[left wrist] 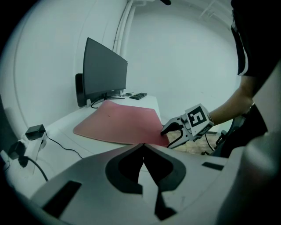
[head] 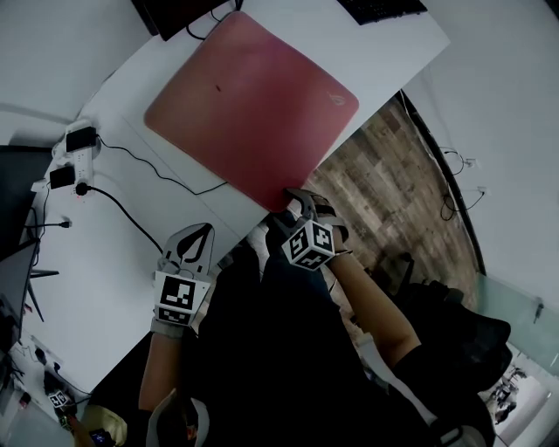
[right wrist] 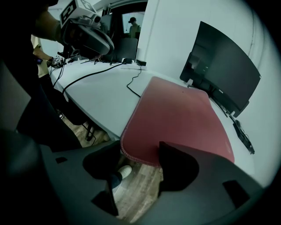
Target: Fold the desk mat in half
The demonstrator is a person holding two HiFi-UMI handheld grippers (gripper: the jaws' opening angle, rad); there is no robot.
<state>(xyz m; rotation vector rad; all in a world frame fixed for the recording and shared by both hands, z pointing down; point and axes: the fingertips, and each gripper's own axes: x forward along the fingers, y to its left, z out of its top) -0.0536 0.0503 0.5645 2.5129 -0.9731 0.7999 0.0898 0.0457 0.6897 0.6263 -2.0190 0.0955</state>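
A pink desk mat (head: 253,96) lies flat on the white desk (head: 113,253), its near corner reaching past the desk's edge. My right gripper (head: 295,199) is open at that corner. In the left gripper view its upper jaw is above the mat (left wrist: 118,123) and its lower jaw below, the right gripper (left wrist: 166,138) not closed on it. In the right gripper view the mat's stitched corner (right wrist: 128,149) sits between the parted jaws of the right gripper (right wrist: 138,163). My left gripper (head: 203,230) hovers over bare desk left of the mat, shut and empty, its tips meeting (left wrist: 142,146).
A dark monitor (left wrist: 105,72) stands behind the mat, with a keyboard (head: 384,7) beside it. A power strip (head: 74,153) with black cables (head: 131,218) lies left on the desk. Wooden floor (head: 393,183) is below the desk's edge. A person (right wrist: 132,24) stands far back.
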